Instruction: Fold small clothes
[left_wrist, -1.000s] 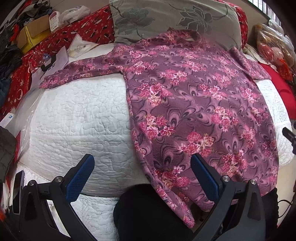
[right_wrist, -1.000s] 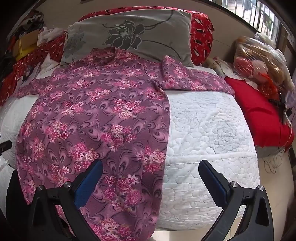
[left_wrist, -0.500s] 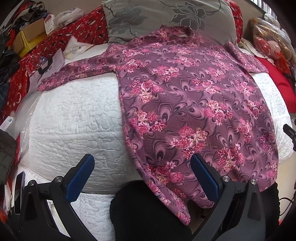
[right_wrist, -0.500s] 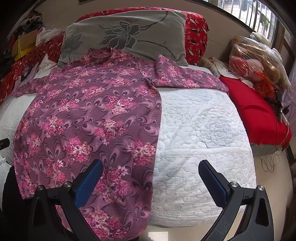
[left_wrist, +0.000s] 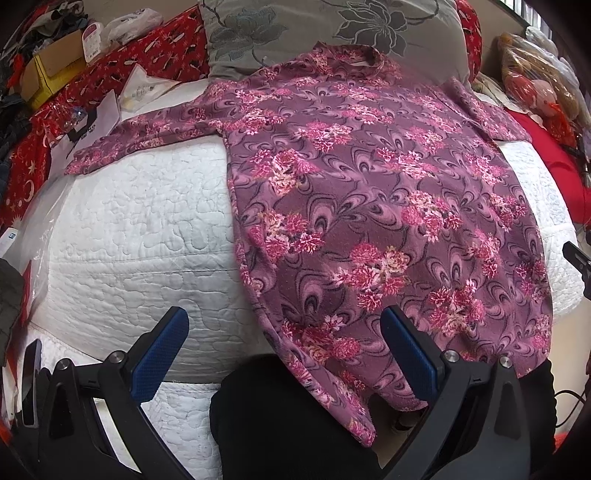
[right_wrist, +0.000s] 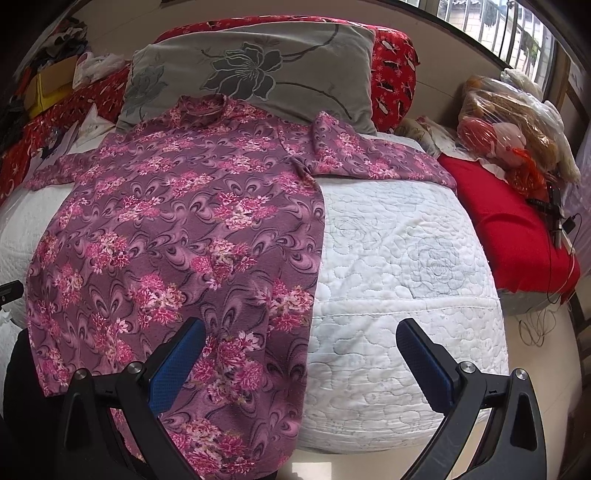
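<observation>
A purple long-sleeved top with pink flowers (left_wrist: 369, 192) (right_wrist: 177, 229) lies flat on a white quilted bed (left_wrist: 140, 229) (right_wrist: 399, 266), collar at the pillow, both sleeves spread sideways, hem hanging over the near edge. My left gripper (left_wrist: 284, 343) is open, held just before the hem's left part, holding nothing. My right gripper (right_wrist: 301, 354) is open too, above the hem's right edge where cloth meets quilt. Neither touches the top.
A grey flowered pillow (right_wrist: 266, 74) leans at the head of the bed. Papers (left_wrist: 110, 107) and a cardboard box (left_wrist: 51, 70) sit left on red bedding (left_wrist: 155, 51). Plastic bags (right_wrist: 517, 122) lie on a red cushion (right_wrist: 517, 229) at the right. Dark clothing (left_wrist: 288, 424) is below the hem.
Both grippers have moved forward toward the bed, so the top fills more of each view. Their jaws have stayed wide apart.
</observation>
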